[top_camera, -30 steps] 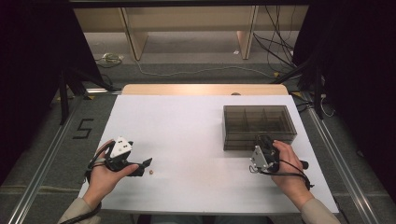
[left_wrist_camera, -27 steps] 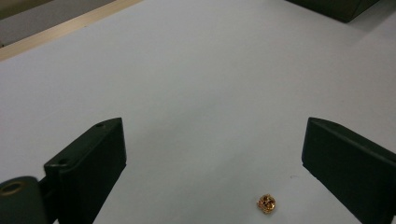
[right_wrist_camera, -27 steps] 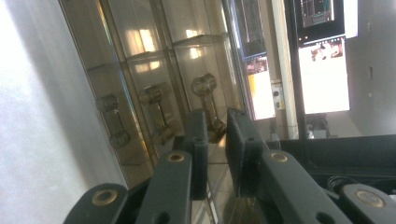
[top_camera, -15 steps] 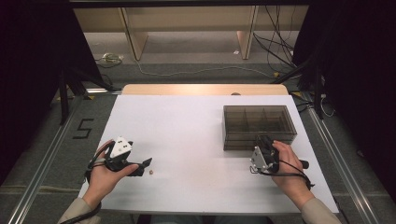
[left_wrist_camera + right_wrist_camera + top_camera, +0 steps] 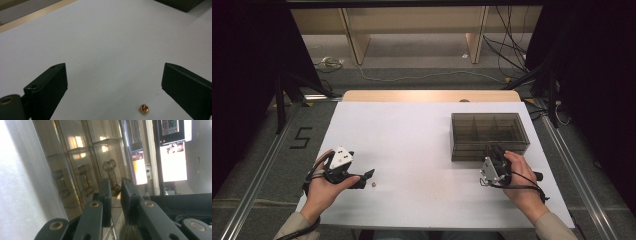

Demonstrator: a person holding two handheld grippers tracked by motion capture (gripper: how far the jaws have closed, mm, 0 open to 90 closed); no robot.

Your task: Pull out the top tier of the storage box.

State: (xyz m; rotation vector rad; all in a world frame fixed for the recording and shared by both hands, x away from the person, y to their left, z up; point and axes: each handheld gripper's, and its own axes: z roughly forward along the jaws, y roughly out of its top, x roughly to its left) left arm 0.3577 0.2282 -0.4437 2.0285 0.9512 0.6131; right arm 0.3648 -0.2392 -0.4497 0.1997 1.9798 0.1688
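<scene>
A tiny brass-coloured part (image 5: pixel 374 184) lies on the white table (image 5: pixel 422 135), just right of my left gripper (image 5: pixel 365 176). In the left gripper view the part (image 5: pixel 144 109) sits on the table between the jaws, nearer the right one. The left gripper (image 5: pixel 113 87) stands wide open and does not touch it. My right gripper (image 5: pixel 492 149) points at the front wall of a dark see-through box (image 5: pixel 462 150) with several compartments. In the right gripper view its jaws (image 5: pixel 116 182) stand a narrow gap apart with nothing between them, close to the box (image 5: pixel 75 167).
A wooden strip (image 5: pixel 432 96) runs along the table's far edge. Metal rails flank the table, and cables (image 5: pixel 512 55) trail on the floor beyond it. A corner of the box (image 5: pixel 180 3) shows far off in the left gripper view.
</scene>
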